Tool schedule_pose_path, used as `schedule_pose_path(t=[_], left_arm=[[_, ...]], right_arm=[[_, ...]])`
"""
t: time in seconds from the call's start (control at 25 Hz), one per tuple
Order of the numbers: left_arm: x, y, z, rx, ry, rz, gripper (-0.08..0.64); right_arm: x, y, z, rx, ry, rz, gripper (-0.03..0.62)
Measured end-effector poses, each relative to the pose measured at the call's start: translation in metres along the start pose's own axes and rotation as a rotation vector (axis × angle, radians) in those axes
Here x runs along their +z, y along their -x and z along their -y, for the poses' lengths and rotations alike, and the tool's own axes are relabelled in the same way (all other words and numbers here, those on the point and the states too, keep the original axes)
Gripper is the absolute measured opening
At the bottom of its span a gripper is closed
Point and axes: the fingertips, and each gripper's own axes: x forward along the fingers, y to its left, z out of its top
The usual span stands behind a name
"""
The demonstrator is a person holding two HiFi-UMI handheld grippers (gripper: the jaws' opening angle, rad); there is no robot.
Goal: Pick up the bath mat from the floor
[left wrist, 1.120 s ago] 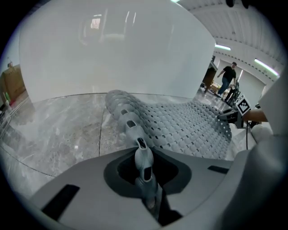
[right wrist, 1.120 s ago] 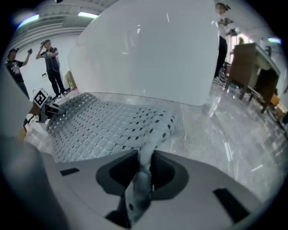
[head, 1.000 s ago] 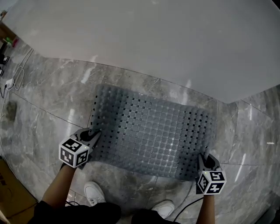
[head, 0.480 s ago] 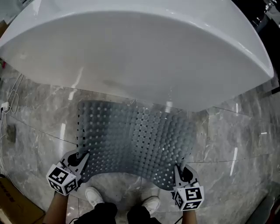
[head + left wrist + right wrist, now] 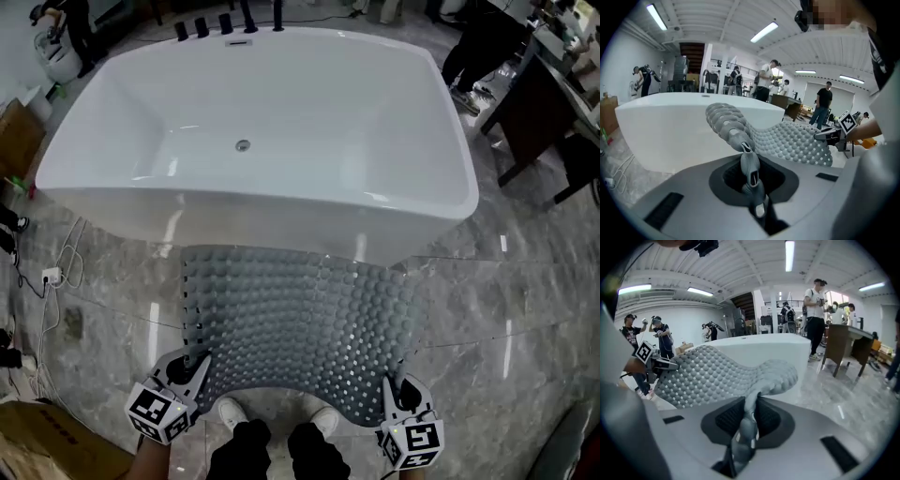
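While one grey bath mat (image 5: 300,319) hangs spread between them, the two hand-held grippers each clamp a near corner of it. The left hand-held gripper (image 5: 192,370) has its jaws closed on the mat's near left corner, and its own view shows the bumpy sheet (image 5: 797,140) pinched between the pads. The right hand-held gripper (image 5: 398,389) is clenched on the near right corner, where the mat (image 5: 717,373) folds into the jaws. The mat is lifted clear of the marble floor (image 5: 525,309) and sags in the middle. Its far edge lies against the front wall of the one white bathtub (image 5: 112,202) in the head view. Two marker cubes show, one on each gripper (image 5: 155,412) (image 5: 414,442), with black-and-white squares but no words. Two white shoes (image 5: 230,411) stand below the mat's near edge. Print on the cardboard box (image 5: 47,450) at lower left is too small to read.
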Motion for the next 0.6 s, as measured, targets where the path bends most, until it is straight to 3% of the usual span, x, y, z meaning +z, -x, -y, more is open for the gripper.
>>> schedule_pose_path(t=[0.36,0.6], left_arm=[[0.176,0.111,0.049,-0.008,-0.025,0.091,0.039],[0.284,0.181,0.072,0.021,-0.068,0.215,0.039]], right_arm=[[0.172,0.147,-0.003,-0.06,0.002,0.14,0.069],[0.272,0.232,-0.001,-0.088,0.026,0.265,0.069]])
